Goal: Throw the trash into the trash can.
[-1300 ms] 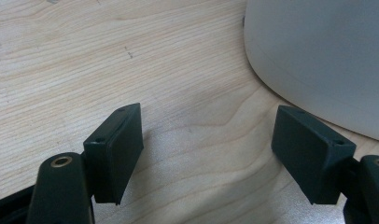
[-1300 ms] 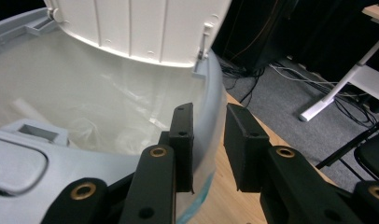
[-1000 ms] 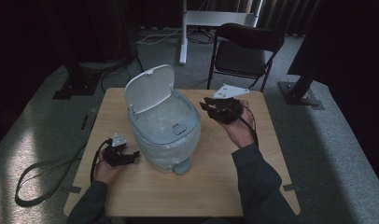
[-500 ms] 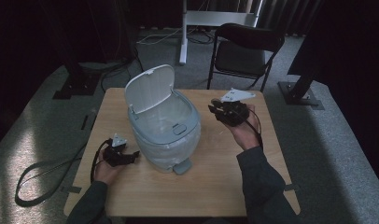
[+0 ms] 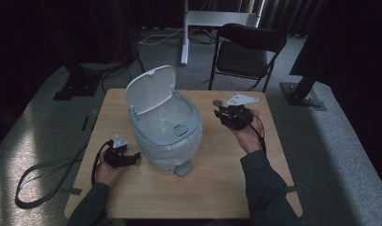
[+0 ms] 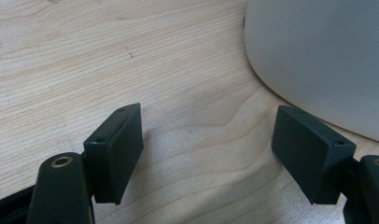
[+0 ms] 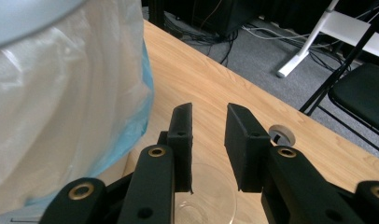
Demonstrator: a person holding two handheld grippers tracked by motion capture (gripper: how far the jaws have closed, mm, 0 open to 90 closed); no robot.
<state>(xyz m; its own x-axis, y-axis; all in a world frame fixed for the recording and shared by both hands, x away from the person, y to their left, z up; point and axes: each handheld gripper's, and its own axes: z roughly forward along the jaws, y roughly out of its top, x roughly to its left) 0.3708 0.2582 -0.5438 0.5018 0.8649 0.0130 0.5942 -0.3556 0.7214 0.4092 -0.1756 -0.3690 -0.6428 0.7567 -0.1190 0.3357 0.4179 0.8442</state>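
Drawn back from the open-lidded bin point(image 5: 163, 127) toward the table's point(image 5: 217, 188) right side, the right gripper point(image 5: 232, 114) holds its jaws slightly apart above a clear cup point(image 7: 206, 196), while the left gripper point(image 5: 119, 154) rests wide open beside the bin's base.

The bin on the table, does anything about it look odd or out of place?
Nothing looks damaged or spilled. The bin stands upright on the table with its lid open and a plastic liner inside, bunched over the rim. A clear cup sits below the right tool.
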